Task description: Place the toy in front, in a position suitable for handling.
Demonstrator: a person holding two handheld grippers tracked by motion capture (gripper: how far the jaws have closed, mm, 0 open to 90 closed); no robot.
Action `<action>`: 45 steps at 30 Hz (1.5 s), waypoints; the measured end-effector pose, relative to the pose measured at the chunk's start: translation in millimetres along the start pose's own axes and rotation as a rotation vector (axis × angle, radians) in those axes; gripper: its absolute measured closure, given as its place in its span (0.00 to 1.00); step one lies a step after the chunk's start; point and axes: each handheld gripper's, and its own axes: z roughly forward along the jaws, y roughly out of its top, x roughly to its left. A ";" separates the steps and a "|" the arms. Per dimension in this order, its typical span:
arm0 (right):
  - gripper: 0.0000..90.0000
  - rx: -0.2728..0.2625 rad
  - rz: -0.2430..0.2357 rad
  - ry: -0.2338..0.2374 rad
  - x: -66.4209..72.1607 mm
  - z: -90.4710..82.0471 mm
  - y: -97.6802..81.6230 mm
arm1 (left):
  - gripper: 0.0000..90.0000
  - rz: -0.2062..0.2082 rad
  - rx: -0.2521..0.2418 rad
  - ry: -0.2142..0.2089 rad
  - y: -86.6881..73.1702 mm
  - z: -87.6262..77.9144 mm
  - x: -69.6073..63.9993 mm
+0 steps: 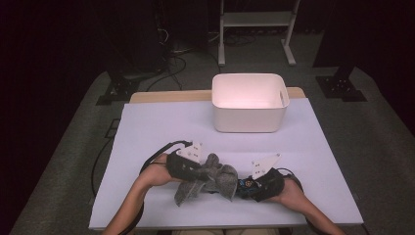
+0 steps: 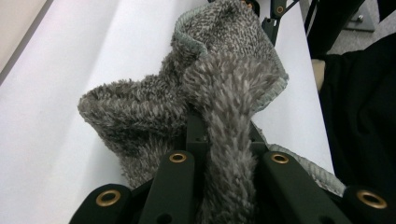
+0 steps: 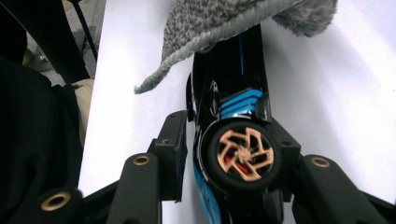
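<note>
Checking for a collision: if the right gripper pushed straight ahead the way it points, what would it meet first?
Probably the grey fuzzy cloth draped over the front of the toy car that the right gripper clamps; depth is uncertain.

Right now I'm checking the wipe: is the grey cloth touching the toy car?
Touching. In the right gripper view the grey cloth lies draped over the far end of the toy car, hiding it.

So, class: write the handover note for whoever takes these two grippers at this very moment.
Left gripper: shut on the grey cloth, a fold pinched between its jaws.
Right gripper: shut on the black toy car, jaws at its sides by a wheel.
Both sit near the front of the white table; the cloth lies over the car's far end.
Done: car and cloth are gripped.
Left: probably wiping the car; the white bin behind looks empty.
</note>
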 end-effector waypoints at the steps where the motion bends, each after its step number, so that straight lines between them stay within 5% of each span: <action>1: 0.63 0.003 0.004 -0.003 0.7 -1.4 -0.5 | 0.89 0.004 -0.008 -0.010 0.5 0.1 0.0; 6: 0.64 -0.007 0.027 -0.003 -2.3 -5.6 -4.0 | 0.89 0.037 -0.026 -0.036 16.5 9.4 -2.2; 13: 0.67 -0.006 0.014 0.004 -1.2 -2.5 0.2 | 0.89 0.110 -0.013 -0.101 49.9 45.1 -4.5; 18: 0.68 -0.010 0.009 0.006 -1.7 -2.5 -0.7 | 0.89 0.109 -0.003 -0.141 56.9 59.6 -2.3; 28: 0.68 0.007 -0.002 -0.007 -0.3 -1.3 -1.0 | 0.89 0.077 0.007 -0.110 40.1 41.9 -2.2; 36: 0.68 0.033 -0.004 -0.007 -1.0 2.1 -3.1 | 0.88 -0.035 -0.091 -0.085 1.2 13.4 4.7; 45: 0.68 0.036 -0.004 -0.008 -0.8 2.7 -3.2 | 0.88 -0.076 -0.135 -0.040 -23.5 -12.9 2.7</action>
